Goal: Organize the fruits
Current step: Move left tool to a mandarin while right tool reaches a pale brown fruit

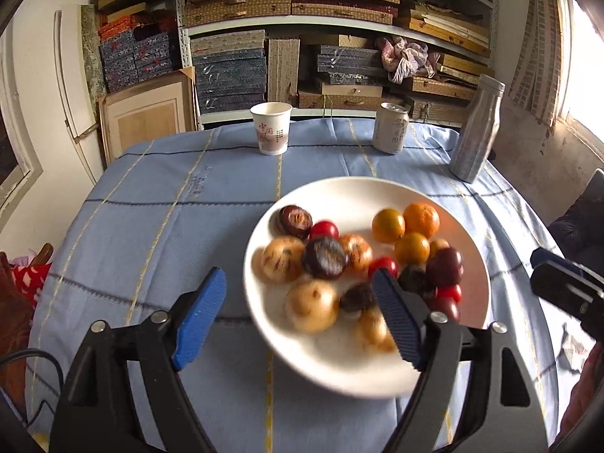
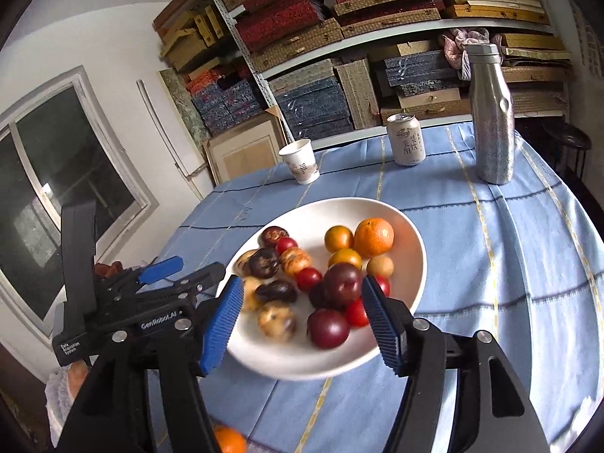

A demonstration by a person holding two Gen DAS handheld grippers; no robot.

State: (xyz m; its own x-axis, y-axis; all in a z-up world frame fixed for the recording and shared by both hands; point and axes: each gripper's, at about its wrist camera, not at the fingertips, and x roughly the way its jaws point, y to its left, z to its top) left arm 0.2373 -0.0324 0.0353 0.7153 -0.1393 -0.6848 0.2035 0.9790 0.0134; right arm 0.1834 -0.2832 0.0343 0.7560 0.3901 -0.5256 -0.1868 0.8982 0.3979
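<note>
A white plate (image 1: pixel 313 355) on the blue tablecloth holds several fruits: an orange (image 1: pixel 421 220), yellow-orange ones, red cherry tomatoes, dark purple plums (image 2: pixel 327 327) and brown speckled ones (image 1: pixel 311 305). The plate also shows in the right wrist view (image 2: pixel 409 256). My left gripper (image 1: pixel 300 322) is open and empty, low over the plate's near left part. My right gripper (image 2: pixel 302 321) is open and empty, just above the plate's near side, with the plums between its fingers' line. The left gripper shows in the right wrist view (image 2: pixel 173 275). An orange fruit (image 2: pixel 230 441) lies near the bottom edge there.
A paper cup (image 1: pixel 271 127), a drink can (image 1: pixel 390 127) and a tall silver bottle (image 1: pixel 477 128) stand along the table's far side. Shelves stacked with boxes fill the wall behind. A window (image 2: pixel 56 196) is at the left.
</note>
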